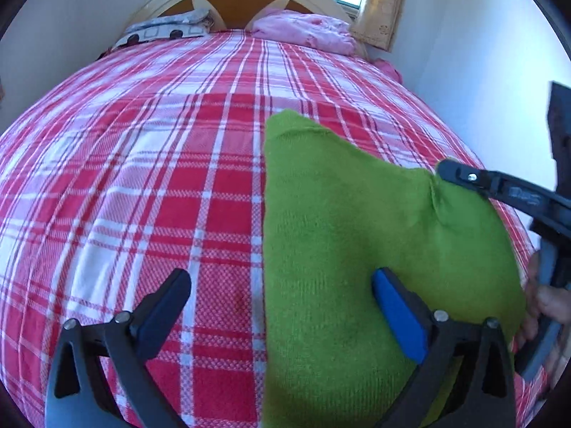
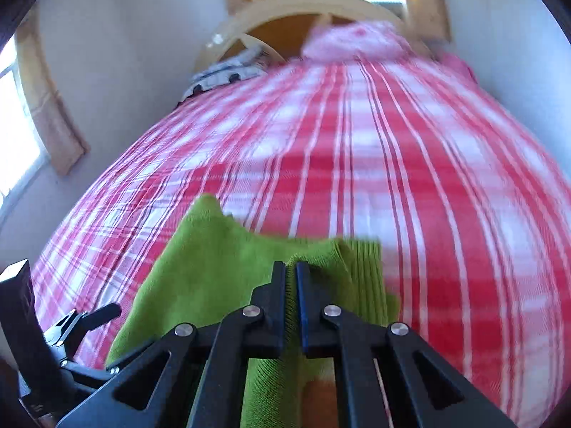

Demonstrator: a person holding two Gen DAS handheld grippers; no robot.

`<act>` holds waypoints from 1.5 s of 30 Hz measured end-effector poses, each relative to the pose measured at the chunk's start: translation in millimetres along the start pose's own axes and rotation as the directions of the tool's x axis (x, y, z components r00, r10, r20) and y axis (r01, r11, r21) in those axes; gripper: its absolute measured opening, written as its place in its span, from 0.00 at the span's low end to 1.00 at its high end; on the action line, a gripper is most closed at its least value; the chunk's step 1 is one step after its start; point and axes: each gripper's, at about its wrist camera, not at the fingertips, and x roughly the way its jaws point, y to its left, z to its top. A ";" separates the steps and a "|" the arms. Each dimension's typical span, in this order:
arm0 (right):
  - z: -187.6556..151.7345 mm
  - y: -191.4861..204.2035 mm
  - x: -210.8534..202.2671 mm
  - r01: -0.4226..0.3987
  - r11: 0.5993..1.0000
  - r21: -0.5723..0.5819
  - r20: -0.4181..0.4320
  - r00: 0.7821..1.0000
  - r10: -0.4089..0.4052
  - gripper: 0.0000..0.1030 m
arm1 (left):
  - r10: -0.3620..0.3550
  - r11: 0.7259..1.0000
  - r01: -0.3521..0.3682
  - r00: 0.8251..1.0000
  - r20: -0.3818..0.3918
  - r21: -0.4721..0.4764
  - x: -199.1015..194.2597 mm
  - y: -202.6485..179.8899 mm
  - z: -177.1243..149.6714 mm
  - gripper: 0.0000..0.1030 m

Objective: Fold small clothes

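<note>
Plaid bedspread (image 1: 142, 178), pink pillow (image 1: 303, 30) beyond green garment (image 1: 339, 232).

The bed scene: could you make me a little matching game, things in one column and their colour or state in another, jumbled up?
Things:
1. green garment
2. bedspread
3. left gripper
4. right gripper

Colour or state:
A. red and white plaid
B. fingers wide apart, nothing pinched
C. bright green knit, partly lifted off the bed
D. fingers closed on a fold of cloth

Pairs: 1-C, 2-A, 3-B, 4-D
</note>
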 end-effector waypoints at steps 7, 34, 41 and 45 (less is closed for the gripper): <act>-15.1 -34.9 27.9 0.071 0.997 0.021 -0.020 0.997 -0.071 0.05 | 0.063 0.993 -0.065 0.998 0.019 0.102 5.1 -19.9 -1.2 1.00; -128.6 -29.3 -72.8 -0.015 0.967 0.255 0.031 0.999 0.007 0.23 | 0.037 0.992 -0.037 0.999 -0.004 0.119 13.0 -23.1 0.0 1.00; -130.0 -35.4 -69.4 -0.018 0.946 0.323 0.035 0.999 0.008 0.51 | 0.048 0.992 -0.048 0.999 0.008 0.118 11.1 -22.7 -1.3 1.00; -131.8 -33.1 -71.3 -0.012 0.949 0.314 0.049 0.999 -0.004 0.54 | 0.041 0.994 -0.041 0.999 0.005 0.104 3.7 -19.2 -5.5 1.00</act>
